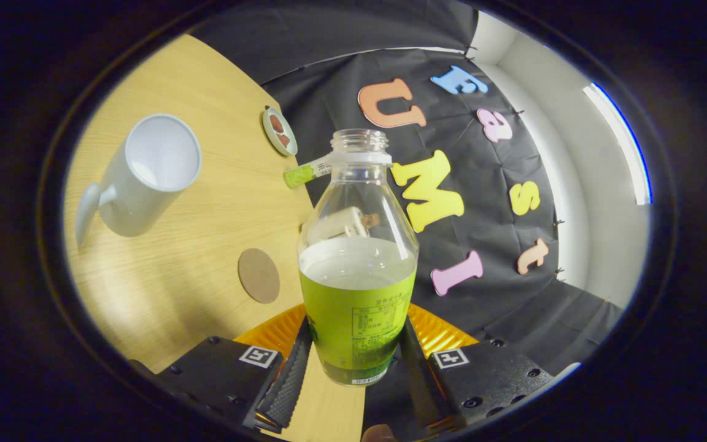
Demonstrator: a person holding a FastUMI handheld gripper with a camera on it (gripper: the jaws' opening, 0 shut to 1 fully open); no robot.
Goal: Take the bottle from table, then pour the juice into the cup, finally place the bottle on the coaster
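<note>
Table (pixel 206 202): light wood top, seen steeply tilted, stretching from the fingers out toward 10 o'clock.
Gripper (pixel 356 374): both black fingers press on the lower sides of the bottle, one on each side (the ribbed pad of the left finger (pixel 289 380) lies flat against the label).
Bottle (pixel 356 270): clear plastic, uncapped, green label on the lower half, pinched between the fingers and lifted off the table; pale juice fills it to roughly mid-height, neck pointing toward 12 o'clock.
Cup (pixel 145 175): white mug with a handle, at 10 o'clock from the bottle, well apart from it; its open mouth faces the camera.
Coaster (pixel 259 275): round brown disc flat on the table, just beside the bottle at 9 o'clock.
Small dish (pixel 280 131): round, pale-rimmed, with something brown on it, near the table's far edge at 11 o'clock.
</note>
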